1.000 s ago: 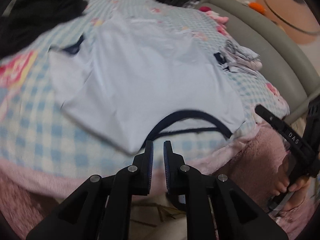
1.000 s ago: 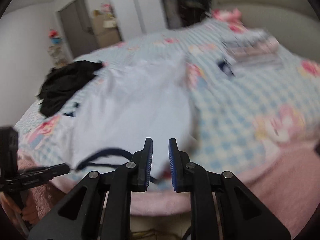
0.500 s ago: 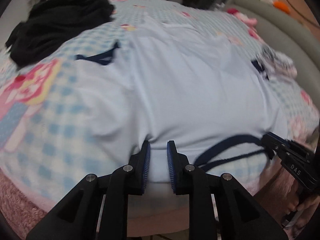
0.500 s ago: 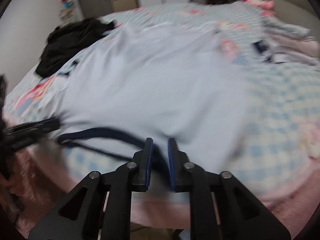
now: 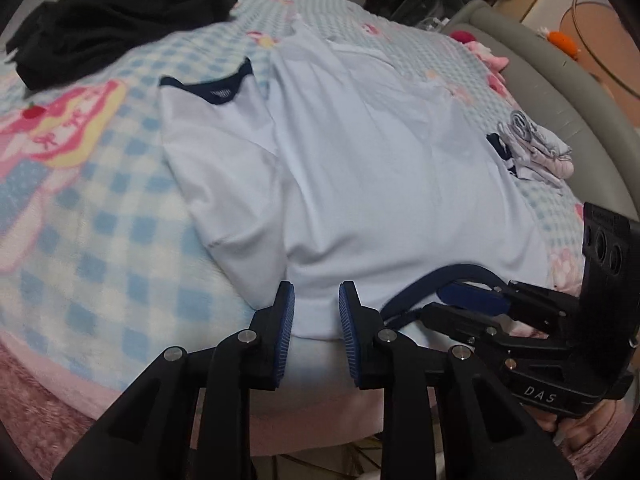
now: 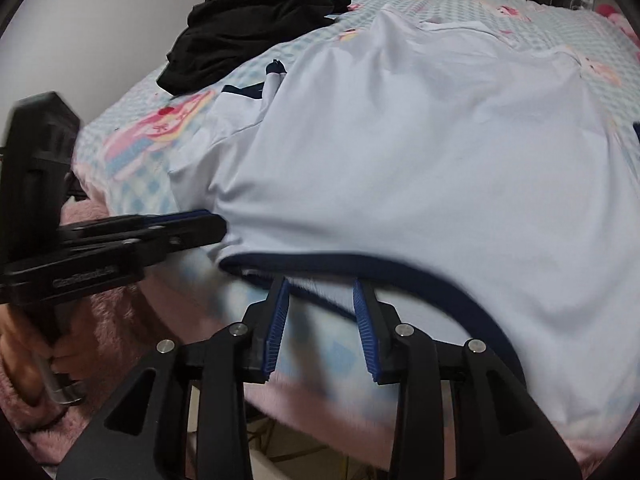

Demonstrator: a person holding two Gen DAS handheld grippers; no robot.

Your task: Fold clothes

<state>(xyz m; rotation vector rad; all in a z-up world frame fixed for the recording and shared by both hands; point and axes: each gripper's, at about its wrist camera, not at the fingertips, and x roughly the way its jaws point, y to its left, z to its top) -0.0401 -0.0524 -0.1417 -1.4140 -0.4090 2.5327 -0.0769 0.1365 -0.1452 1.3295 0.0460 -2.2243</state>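
Note:
A pale blue T-shirt (image 5: 380,168) (image 6: 420,152) with a navy collar (image 6: 360,264) and navy sleeve trim (image 5: 218,90) lies spread on the checked bedspread, its collar end towards me. My left gripper (image 5: 316,308) sits at the shirt's near shoulder edge. Its jaws are opening, with the pale fabric between the pads but not pinched. My right gripper (image 6: 322,292) is at the collar and its jaws are opening too. The navy band (image 5: 452,276) runs just past its tips. Each gripper shows in the other's view: the right gripper (image 5: 464,304) and the left gripper (image 6: 200,226) stand close together.
A heap of black clothes (image 5: 120,12) (image 6: 248,28) lies at the far left of the bed. A small folded pile (image 5: 528,152) rests near the grey padded bed frame (image 5: 560,80). A pink fleece blanket (image 6: 120,320) hangs over the near edge.
Both grippers have come down to the shirt's near collar edge and their jaws have widened. The right gripper swung in close beside the left. The shirt now lies flatter.

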